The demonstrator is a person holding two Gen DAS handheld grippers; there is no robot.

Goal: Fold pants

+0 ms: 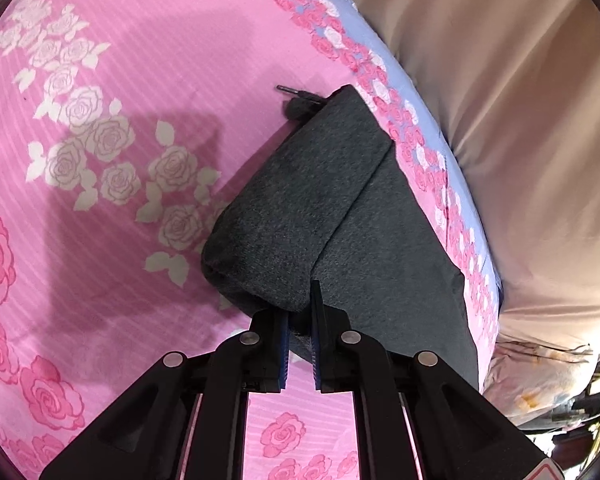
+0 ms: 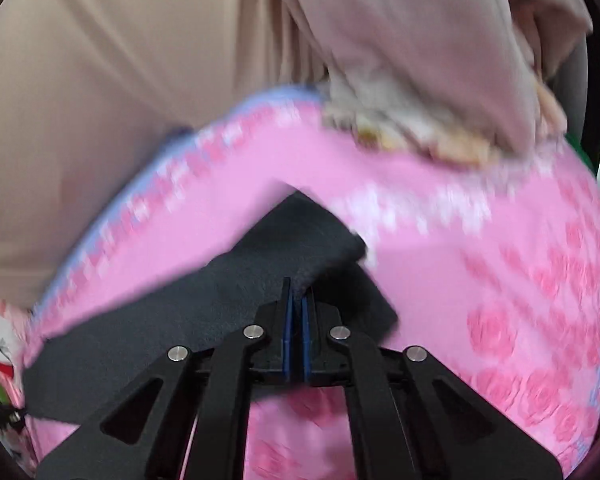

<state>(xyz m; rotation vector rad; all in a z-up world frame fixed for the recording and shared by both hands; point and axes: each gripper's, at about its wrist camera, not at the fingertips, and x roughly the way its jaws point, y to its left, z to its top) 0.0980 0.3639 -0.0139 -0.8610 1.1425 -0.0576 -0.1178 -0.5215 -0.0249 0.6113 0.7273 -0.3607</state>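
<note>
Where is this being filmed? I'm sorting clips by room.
Probably a bedroom: the pants lie on a pink rose-print bedsheet, with a beige curtain-like cloth alongside.

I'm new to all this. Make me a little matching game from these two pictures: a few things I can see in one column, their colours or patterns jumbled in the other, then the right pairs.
Things:
1. pants
2. bedsheet
3. curtain
4. finger pads

Colours:
A. plain beige
B. blue
C. dark grey
D. pink with roses

Pairs: 1-C, 2-D, 3-A, 4-B
</note>
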